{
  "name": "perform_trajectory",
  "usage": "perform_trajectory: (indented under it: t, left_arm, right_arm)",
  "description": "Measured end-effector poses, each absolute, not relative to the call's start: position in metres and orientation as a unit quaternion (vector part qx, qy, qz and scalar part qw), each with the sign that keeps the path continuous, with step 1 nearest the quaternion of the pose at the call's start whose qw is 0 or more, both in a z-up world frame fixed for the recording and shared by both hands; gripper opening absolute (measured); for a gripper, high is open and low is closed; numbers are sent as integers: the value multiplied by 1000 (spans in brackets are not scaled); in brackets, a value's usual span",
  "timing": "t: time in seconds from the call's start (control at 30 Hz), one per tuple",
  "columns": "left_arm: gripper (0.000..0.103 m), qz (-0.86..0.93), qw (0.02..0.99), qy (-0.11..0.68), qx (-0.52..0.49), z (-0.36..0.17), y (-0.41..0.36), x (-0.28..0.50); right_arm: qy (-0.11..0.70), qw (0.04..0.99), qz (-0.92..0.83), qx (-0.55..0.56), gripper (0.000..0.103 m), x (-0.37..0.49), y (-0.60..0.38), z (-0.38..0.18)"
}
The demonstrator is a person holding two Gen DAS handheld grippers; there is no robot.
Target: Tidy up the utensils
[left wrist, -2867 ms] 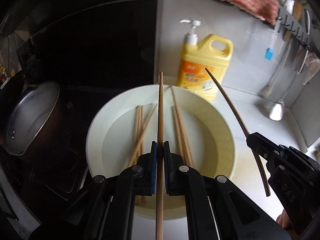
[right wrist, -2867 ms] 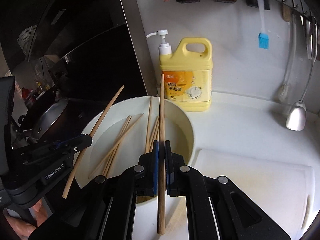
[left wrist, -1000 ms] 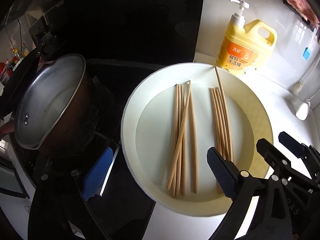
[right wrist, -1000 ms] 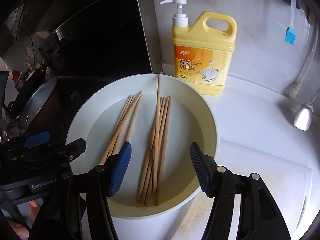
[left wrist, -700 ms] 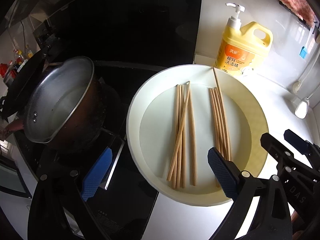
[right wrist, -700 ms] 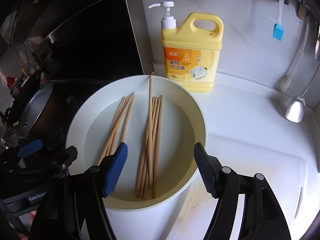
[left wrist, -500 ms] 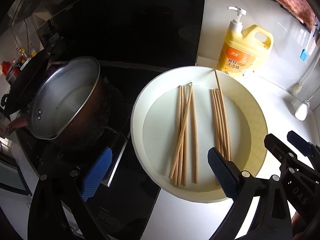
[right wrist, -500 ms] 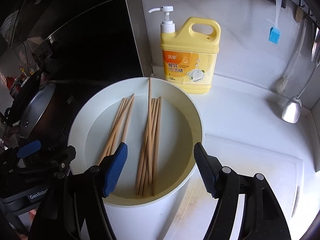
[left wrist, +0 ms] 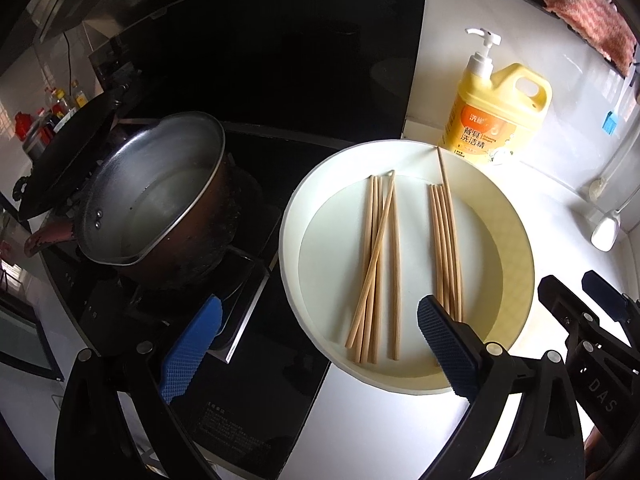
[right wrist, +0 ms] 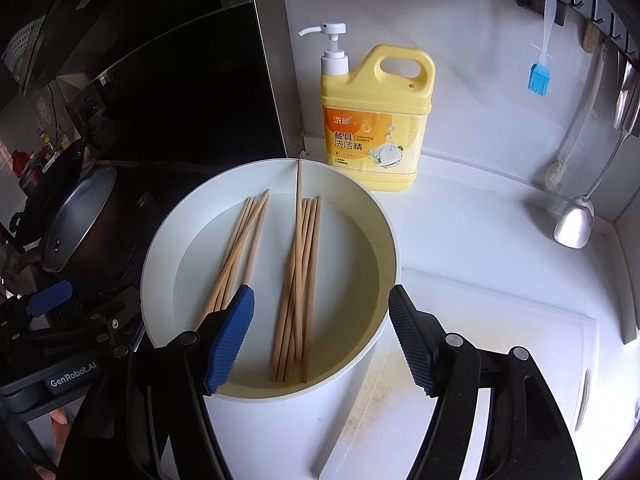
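— So, what takes up most of the counter?

— Mostly the white basin point(right wrist: 352, 208), round with a flat bottom, standing on the white counter point(right wrist: 480, 232) just beside the black stove point(left wrist: 256, 360). Behind it, near its far rim, stands a yellow detergent jug point(right wrist: 376, 120) with a white pump.

— And on the stove?

— A dark pot point(left wrist: 156, 208) with a shiny metal inside, well left of the basin.

— Where are the utensils?

— All inside the basin. The chopsticks are plain, light-brown wooden sticks, thin and straight, lying in two bunches. The left bunch of chopsticks point(left wrist: 376, 264) lies roughly parallel, with one stick crossing diagonally over the others. The right bunch of chopsticks point(right wrist: 298, 280) is tighter, and one stick in it reaches farther back, its tip resting against the far rim.

— The two bunches touch?

— No, bare basin floor shows between them.

— And the claws?

— The left gripper point(left wrist: 320, 344) is spread wide, nothing between its blue pads, hanging over the basin's near-left edge. The right gripper point(right wrist: 322, 336) is released too; its fingers straddle the near ends of the right bunch from above without pressing on them.
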State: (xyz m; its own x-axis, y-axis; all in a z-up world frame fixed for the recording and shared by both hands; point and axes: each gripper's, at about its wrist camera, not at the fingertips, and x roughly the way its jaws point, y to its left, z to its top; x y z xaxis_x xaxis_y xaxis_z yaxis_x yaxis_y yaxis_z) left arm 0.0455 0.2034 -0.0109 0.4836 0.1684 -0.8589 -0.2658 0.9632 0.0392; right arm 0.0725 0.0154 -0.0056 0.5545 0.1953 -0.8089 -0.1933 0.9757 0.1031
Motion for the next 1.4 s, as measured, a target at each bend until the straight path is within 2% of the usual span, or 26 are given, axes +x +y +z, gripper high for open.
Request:
perform_trajectory:
  t: [0.6,1.4]
  left_arm:
    - [97,129,856,498,-55,-3,200,38]
    - [97,140,873,466,-32,20,194,34]
  right_arm:
    - [460,881,109,4,68,69,11,-3]
    - [449,886,118,2,69,67,6,9]
